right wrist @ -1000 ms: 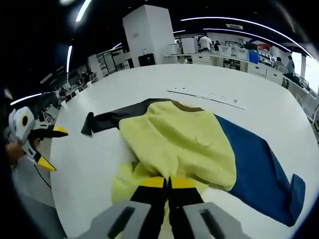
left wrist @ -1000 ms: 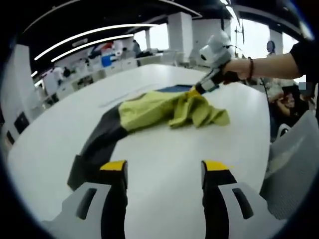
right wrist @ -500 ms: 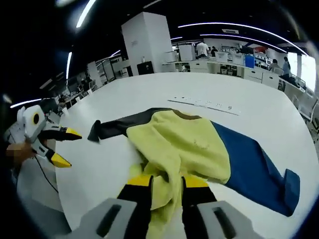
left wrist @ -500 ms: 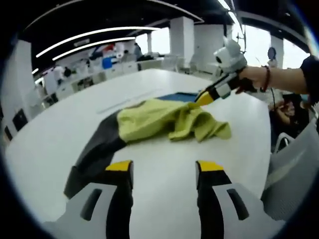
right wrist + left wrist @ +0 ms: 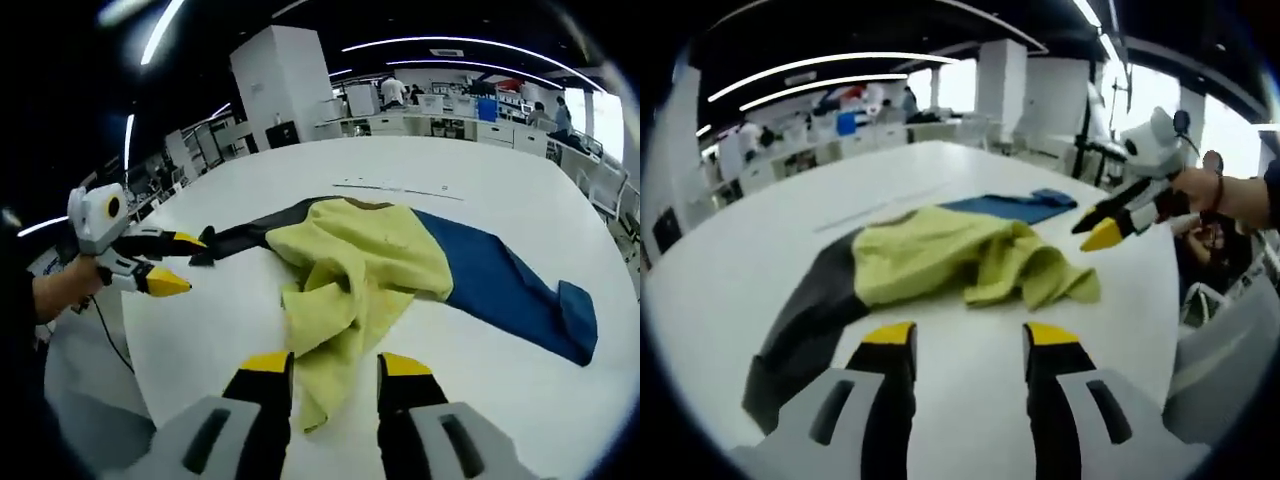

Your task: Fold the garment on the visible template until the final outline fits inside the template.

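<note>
No brand, label or writing can be read in either view.

Left gripper view: the left gripper (image 5: 955, 345) rises from the bottom with its yellow-tipped jaws parted and nothing between them; they hang over bare white counter (image 5: 760, 250), just short of the garment (image 5: 940, 262). The garment lies across the middle of the counter: a yellow-green fleece body bunched into loose folds at its right end, a dark grey sleeve (image 5: 800, 325) stretching toward the lower left, and a blue sleeve (image 5: 1005, 206) lying flat behind the yellow part. The right gripper (image 5: 1115, 222) comes in from the right, held in a person's hand (image 5: 1200, 190), its yellow-tipped jaws spread apart in the air above the counter edge, near the crumpled end of the garment but not touching it.

Right gripper view: the right gripper (image 5: 333, 372) shows its two jaws open, with the near crumpled edge of the yellow garment (image 5: 350, 275) lying between and just ahead of the tips; whether the tips touch the cloth cannot be told. The blue sleeve (image 5: 510, 290) runs to the right, the dark grey sleeve (image 5: 245, 235) to the left. The left gripper (image 5: 170, 262) enters from the left, jaws apart, its tips close to the end of the dark sleeve. A thin pale strip (image 5: 400, 188) lies on the counter beyond the garment.
</note>
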Demonstrator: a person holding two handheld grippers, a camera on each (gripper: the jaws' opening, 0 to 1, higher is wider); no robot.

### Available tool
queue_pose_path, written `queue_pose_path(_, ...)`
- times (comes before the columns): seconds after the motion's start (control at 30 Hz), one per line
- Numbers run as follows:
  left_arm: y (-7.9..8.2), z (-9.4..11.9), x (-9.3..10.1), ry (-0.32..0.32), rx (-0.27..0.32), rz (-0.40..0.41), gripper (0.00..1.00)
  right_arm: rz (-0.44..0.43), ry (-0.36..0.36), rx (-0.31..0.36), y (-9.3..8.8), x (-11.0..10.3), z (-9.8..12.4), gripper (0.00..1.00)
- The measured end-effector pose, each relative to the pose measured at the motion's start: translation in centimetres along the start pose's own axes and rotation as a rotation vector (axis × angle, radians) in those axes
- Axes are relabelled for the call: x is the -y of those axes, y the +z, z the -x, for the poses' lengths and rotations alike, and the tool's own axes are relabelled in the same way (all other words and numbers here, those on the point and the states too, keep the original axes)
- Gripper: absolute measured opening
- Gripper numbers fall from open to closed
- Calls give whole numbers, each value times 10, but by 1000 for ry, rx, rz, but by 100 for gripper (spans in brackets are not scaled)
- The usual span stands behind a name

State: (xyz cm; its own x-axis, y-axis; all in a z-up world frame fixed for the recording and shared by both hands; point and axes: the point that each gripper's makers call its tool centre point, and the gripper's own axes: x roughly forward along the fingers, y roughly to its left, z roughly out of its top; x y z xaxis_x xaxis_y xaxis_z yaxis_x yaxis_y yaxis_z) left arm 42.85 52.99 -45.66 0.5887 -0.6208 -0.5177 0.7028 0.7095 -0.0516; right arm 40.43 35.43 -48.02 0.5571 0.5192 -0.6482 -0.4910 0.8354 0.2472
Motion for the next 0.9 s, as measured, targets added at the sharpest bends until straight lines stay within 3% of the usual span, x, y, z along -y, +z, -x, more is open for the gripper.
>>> queue_pose_path(0.5,1,-48,-4,1,-56,5,28,-140,-40,-44,-42,0,2,24)
queue_pose_path(0.9,-1,-78,-4,-7,-74,54,23,-162,-13,-48,-55,-9,-6,18)
